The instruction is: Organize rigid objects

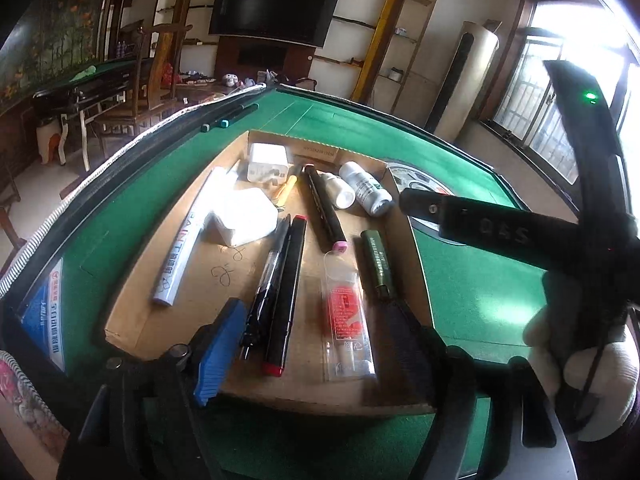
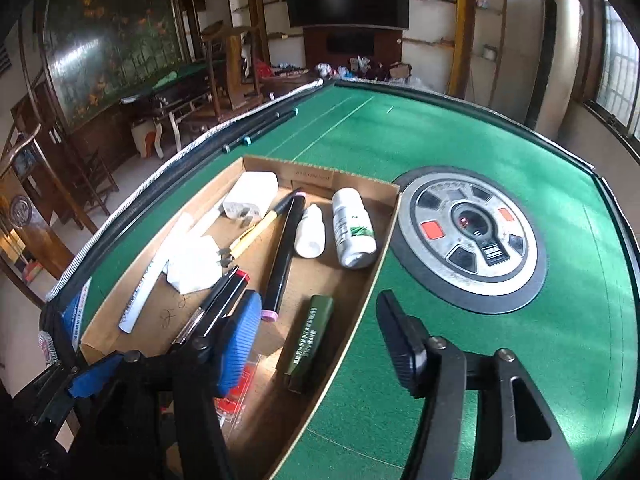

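Note:
A shallow cardboard tray lies on the green table and holds the objects. In it are a white paint marker, two white chargers, a black pen, a red-tipped black marker, a pink-capped marker, two white bottles, a green tube and a clear packet with a red label. My left gripper hangs open over the tray's near end, holding nothing. My right gripper is open above the tray's right wall, with the green tube lying loose below it.
A round grey control panel sits in the table's middle, right of the tray. Two teal-capped pens lie by a zipped case along the left edge. A gloved hand holds the right gripper's handle; its black finger reaches over the tray's right side.

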Motion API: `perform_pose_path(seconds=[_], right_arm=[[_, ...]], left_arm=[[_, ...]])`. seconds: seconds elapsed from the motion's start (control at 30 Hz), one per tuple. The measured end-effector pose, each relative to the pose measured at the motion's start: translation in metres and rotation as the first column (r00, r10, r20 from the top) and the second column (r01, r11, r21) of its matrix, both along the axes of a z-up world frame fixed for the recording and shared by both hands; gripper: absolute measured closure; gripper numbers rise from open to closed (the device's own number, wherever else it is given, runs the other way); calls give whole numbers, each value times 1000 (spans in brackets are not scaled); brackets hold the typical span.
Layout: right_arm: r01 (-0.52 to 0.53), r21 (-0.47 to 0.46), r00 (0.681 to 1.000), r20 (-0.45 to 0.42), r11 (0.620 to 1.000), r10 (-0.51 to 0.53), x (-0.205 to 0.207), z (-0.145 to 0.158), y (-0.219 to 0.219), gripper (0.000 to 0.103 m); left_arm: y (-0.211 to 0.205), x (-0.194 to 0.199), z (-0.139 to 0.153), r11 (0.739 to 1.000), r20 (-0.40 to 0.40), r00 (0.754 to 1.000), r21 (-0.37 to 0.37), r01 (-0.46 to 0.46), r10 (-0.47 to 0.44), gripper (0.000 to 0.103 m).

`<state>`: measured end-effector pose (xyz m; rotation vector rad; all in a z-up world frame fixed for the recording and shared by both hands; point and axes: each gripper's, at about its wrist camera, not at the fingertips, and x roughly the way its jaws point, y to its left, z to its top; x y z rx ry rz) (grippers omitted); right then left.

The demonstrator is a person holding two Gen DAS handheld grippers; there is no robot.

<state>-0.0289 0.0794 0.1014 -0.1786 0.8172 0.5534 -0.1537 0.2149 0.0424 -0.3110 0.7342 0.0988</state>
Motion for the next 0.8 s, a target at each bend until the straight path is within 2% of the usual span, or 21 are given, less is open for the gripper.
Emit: perform_pose_path(seconds=[0.13,0.27,0.43,0.57,0.8], right_arm=[[34,55,998,43,998,-36,-17,9,-30,30],[65,67,996,52,996,-69,-29,3,-54,26],[119,101,990,59,988,-125,-42,-5,-83,20],[154,158,987,18,975,-159,-49,-12,-106,19],[185,193,981,18,964,-192,-64,-16,-127,18]], left_arm=[[-12,-2,8,999,12,1000,45,-8,7,24],[-26,-7,17,996,22,1000,92,-15,13,23],[-47,-15,30,986,53,998,164,-36,28,11],[-64,-25,41,969,94,994,238,-69,47,8],[-82,-35,54,953,137,989,289,-92,54,5]])
